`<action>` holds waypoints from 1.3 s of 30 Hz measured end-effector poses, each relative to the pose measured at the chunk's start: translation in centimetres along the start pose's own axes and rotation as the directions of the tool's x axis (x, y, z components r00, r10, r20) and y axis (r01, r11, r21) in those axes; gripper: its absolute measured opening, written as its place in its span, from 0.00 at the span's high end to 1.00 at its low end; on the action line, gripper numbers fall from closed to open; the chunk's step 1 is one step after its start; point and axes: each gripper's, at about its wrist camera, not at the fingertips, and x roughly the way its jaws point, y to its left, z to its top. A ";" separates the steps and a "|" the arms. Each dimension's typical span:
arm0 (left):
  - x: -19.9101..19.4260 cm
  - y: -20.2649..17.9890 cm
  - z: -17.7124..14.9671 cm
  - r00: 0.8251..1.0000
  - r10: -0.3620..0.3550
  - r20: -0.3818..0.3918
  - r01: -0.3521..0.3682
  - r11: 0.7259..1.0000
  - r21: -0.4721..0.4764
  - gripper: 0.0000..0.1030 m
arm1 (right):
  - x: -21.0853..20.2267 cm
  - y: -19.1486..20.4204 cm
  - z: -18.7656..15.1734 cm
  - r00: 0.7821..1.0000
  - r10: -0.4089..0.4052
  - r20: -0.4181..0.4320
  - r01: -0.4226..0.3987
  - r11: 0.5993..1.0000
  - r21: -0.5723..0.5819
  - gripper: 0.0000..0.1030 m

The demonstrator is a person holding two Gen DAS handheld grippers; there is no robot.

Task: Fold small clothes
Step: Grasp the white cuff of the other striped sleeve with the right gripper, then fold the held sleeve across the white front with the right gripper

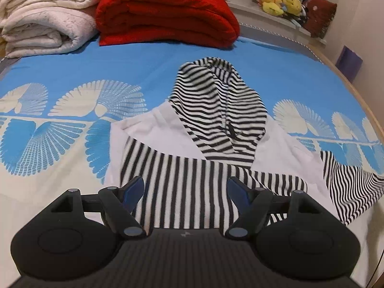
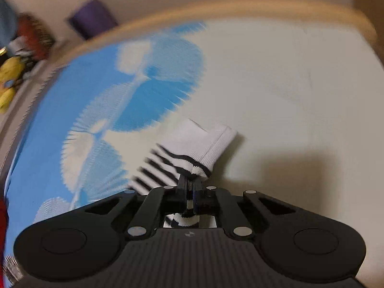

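In the left wrist view the left claw [image 1: 186, 192] hangs with its jaws spread wide and nothing between them, right over the striped body of the small hooded top [image 1: 204, 168], which lies flat on the bed [image 1: 72, 72] just ahead of and beneath the fingertips; the hood sits further ahead of the claw, one striped sleeve trails off to its right, and folded blankets [image 1: 120, 16] are stacked well beyond at the far side. The risk here is that this claw pins nothing: if the sleeve is drawn across, the whole light garment may slide or bunch rather than crease cleanly. In the right wrist view the right claw [image 2: 189, 182] is clenched on the white ribbed sleeve cuff [image 2: 211, 144], with a fold of striped cloth squeezed between the jaws and a bit poking back behind them; the rest of the sleeve runs off to the claw's left. The picture is smeared, so how deep the bite sits is hard to judge. It looks narrow, near the cuff edge, so the knit could slip out under tension, or the sleeve could twist and land crooked.
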 end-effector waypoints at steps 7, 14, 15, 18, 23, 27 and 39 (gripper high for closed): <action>-1.2 3.6 1.5 0.999 0.040 0.033 -0.036 0.993 -0.112 0.21 | -14.4 13.9 -7.6 0.835 0.524 0.166 -0.378 0.767 -0.518 0.97; -1.5 7.2 2.3 0.998 0.055 0.013 -0.050 0.971 -0.236 0.21 | -19.7 21.1 -20.4 0.503 0.682 -0.531 -0.859 0.323 -0.398 0.79; -1.5 7.5 2.3 0.998 0.055 0.012 -0.051 0.969 -0.243 0.21 | -19.8 21.4 -22.0 0.519 0.621 -0.588 -0.853 0.335 -0.399 0.79; -1.6 8.1 2.3 0.999 0.048 0.005 -0.045 0.963 -0.264 0.21 | -19.6 21.3 -23.1 0.613 0.478 -0.629 -0.784 0.463 -0.413 0.78; -0.7 7.8 1.9 1.000 0.011 -0.020 -0.016 0.963 -0.269 0.35 | -19.5 18.9 -20.5 0.714 0.408 -0.569 -0.653 0.680 -0.332 0.71; 1.3 6.5 1.1 0.997 -0.054 -0.062 0.035 0.962 -0.270 0.61 | -16.4 16.6 -20.4 0.789 0.349 -0.506 -0.561 0.746 -0.360 0.68; 8.5 3.4 -0.4 0.968 -0.185 -0.168 0.130 0.946 -0.297 0.70 | -12.9 17.9 -16.3 0.847 0.311 -0.432 -0.494 0.760 -0.422 0.66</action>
